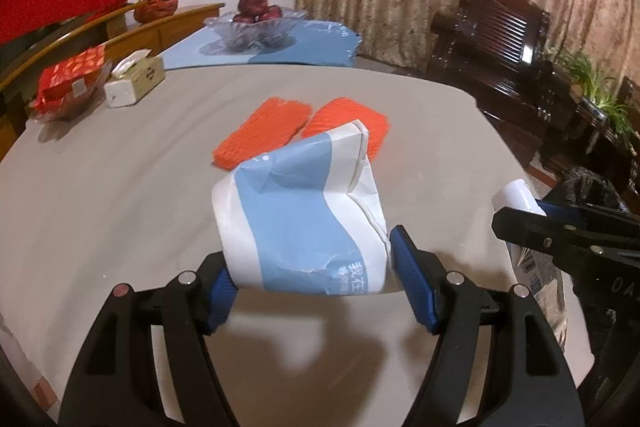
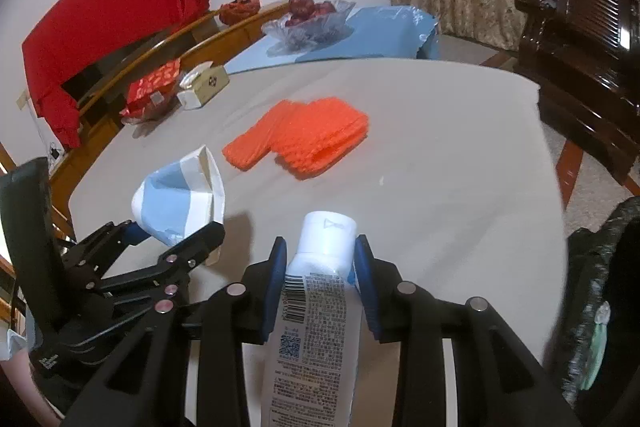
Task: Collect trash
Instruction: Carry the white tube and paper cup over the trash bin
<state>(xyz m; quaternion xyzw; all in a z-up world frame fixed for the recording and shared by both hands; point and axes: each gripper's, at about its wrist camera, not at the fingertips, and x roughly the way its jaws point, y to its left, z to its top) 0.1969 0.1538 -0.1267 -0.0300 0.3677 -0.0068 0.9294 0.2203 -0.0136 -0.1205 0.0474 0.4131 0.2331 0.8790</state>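
Left wrist view: the left gripper (image 1: 308, 291) pinches a crumpled blue-and-white paper carton (image 1: 300, 223) between its blue pads, lifted clear of the grey table (image 1: 120, 187), its shadow falling beneath. Just beyond it lie two orange foam nets (image 1: 280, 131), partly hidden by the carton here. At the right edge the right gripper (image 1: 520, 215) shows only as a black finger with a white cap poking past it. Farther back stand a tissue box (image 1: 136, 81), a red packet in a clear dish (image 1: 70, 83) and a glass bowl of red fruit (image 1: 256, 25) on a blue sheet.

The right wrist view fills in the rest: the right gripper (image 2: 320, 263) is clamped on the neck of a white tube (image 2: 316, 307) with a barcode and printed label, cap pointing forward, held over the table. The nets (image 2: 300, 135) show whole, overlapping. A black bin bag (image 2: 600, 287) sits at the right edge, barely seen from the left. Far off, a red cloth (image 2: 112, 27) and a dark wooden chair (image 2: 580, 47).
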